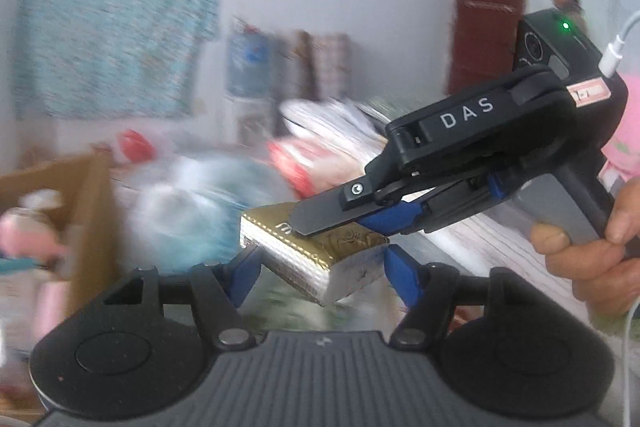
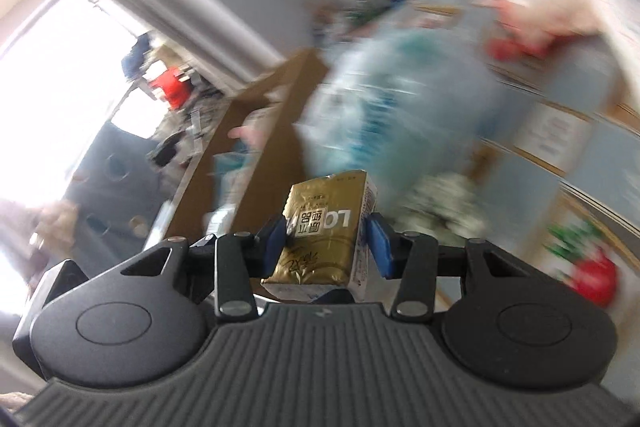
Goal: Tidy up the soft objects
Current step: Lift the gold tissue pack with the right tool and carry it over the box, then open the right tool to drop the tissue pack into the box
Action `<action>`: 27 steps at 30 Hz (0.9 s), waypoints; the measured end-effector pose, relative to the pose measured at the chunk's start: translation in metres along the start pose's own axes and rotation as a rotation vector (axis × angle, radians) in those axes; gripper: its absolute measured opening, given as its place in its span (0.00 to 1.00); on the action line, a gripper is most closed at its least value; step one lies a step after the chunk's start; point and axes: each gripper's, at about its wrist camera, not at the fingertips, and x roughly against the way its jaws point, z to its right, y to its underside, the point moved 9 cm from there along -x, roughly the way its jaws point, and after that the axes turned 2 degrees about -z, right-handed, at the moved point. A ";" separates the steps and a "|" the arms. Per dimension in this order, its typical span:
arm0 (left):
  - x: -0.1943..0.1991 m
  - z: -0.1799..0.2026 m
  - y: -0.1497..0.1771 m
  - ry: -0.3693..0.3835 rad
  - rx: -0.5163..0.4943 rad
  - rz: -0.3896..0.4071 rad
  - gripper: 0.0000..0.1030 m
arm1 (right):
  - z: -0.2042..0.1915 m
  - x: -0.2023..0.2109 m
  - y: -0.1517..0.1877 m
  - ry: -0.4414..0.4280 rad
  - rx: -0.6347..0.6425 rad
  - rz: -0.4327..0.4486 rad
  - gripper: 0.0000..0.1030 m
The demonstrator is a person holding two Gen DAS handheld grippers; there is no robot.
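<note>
A gold-and-white tissue pack (image 1: 340, 267) (image 2: 324, 247) hangs in the air, held by both grippers. In the left wrist view my left gripper (image 1: 322, 257) has its blue pads against the pack's two short ends. My right gripper (image 1: 304, 231) comes in from the right, its black upper finger lying on the gold top, and a person's hand (image 1: 592, 251) grips its handle. In the right wrist view my right gripper (image 2: 326, 241) is shut on the pack's sides, with the gold printed face turned toward the camera.
The background is smeared by motion. An open cardboard box (image 1: 92, 195) (image 2: 272, 107) stands to the left. A big blue-and-white plastic-wrapped bundle (image 1: 192, 203) (image 2: 392, 107) lies behind the pack, with red-and-white packs (image 1: 304, 163) beyond. A teal cloth (image 1: 116, 27) hangs on the wall.
</note>
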 end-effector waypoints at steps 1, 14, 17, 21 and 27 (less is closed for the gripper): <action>0.009 -0.013 -0.003 -0.026 0.011 0.012 0.67 | -0.013 -0.010 -0.005 -0.021 0.024 -0.010 0.44; 0.075 -0.170 0.008 -0.178 0.278 -0.095 0.67 | -0.147 -0.162 -0.015 -0.131 0.194 -0.292 0.45; 0.080 -0.198 0.021 -0.139 0.393 -0.135 0.65 | -0.154 -0.190 -0.005 -0.097 0.204 -0.381 0.45; 0.082 -0.219 0.040 -0.113 0.459 -0.180 0.64 | -0.158 -0.209 0.013 -0.069 0.226 -0.453 0.46; 0.083 -0.236 0.062 -0.072 0.534 -0.224 0.64 | -0.161 -0.218 0.025 -0.034 0.281 -0.510 0.46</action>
